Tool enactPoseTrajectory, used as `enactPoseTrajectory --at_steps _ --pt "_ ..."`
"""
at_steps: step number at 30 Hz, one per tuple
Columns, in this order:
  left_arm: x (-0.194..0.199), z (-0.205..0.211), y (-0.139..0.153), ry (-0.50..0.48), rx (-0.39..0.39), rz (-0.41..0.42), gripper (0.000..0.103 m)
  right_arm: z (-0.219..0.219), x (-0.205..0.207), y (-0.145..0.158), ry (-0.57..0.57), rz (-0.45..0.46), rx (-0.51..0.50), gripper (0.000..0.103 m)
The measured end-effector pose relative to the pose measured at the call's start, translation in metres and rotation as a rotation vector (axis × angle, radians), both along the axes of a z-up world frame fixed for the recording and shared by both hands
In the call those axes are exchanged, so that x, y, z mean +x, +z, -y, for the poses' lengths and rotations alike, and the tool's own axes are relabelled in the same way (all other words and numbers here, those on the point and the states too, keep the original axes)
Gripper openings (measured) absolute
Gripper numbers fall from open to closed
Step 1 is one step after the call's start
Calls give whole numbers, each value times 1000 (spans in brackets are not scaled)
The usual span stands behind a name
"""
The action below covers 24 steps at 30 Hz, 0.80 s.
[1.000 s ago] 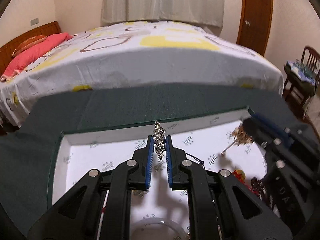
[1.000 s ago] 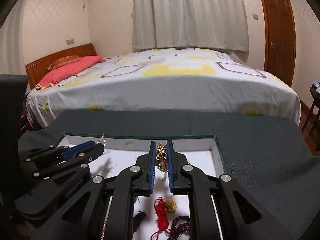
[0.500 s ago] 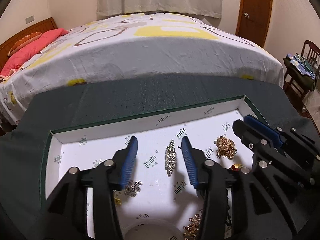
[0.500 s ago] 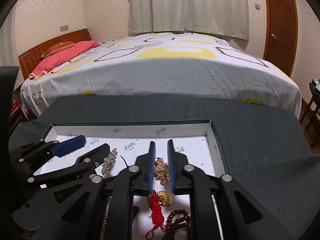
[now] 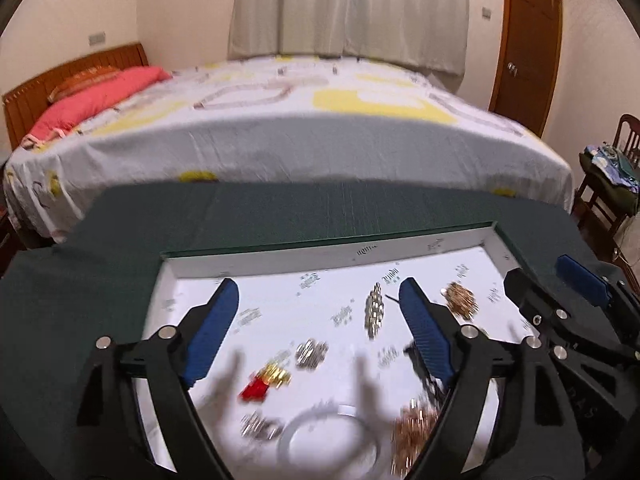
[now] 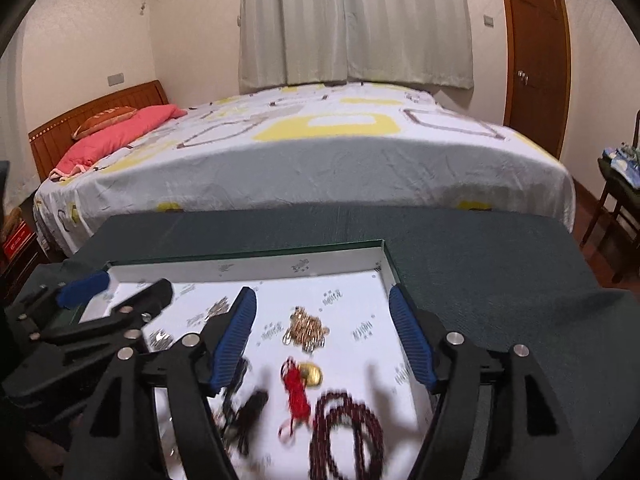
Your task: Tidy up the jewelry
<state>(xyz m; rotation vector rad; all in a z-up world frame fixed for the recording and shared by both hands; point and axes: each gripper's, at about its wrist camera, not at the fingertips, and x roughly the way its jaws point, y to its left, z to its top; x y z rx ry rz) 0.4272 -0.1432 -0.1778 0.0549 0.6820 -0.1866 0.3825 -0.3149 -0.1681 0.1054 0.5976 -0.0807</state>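
While both grippers hang over the shallow white-lined tray [image 5: 404, 246] on the dark green table [image 5: 280, 208], neither one holds anything. The left gripper [image 5: 318, 312] has its blue-padded jaws spread wide, with bare tray floor and scattered pieces showing between them. A long silver brooch [image 5: 374, 312] lies flat on the lining just inside the right-hand finger, not touching it. Nearer the camera sit a small silver cluster [image 5: 312, 354], a red and gold charm [image 5: 266, 380], a pale bangle [image 5: 332, 440] and a heap of rose-gold chain [image 5: 414, 432], all blurred.

The right gripper [image 6: 320, 320] is spread just as wide. Between its jaws a bunch of gold chain [image 6: 306, 330] rests on the lining, and closer in lie a red knotted cord [image 6: 296, 392] beside a round gold pendant [image 6: 310, 374], then a coil of dark red beads [image 6: 346, 436] and a black tassel [image 6: 250, 406] at the left finger. Every piece of jewelry seen is inside the tray. A bed [image 6: 320, 152] with a patterned sheet stands behind the table.
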Motion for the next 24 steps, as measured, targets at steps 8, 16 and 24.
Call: enactPoseTrajectory --at_steps 8,16,24 --pt "-118 -41 28 15 6 61 91 -13 -109 21 -11 23 -5 77" --pt "-239 -88 84 84 -14 94 98 -30 -211 67 25 53 -13 81" --pt "-321 -116 145 108 -50 185 99 -34 -297 120 19 158 -23 84"
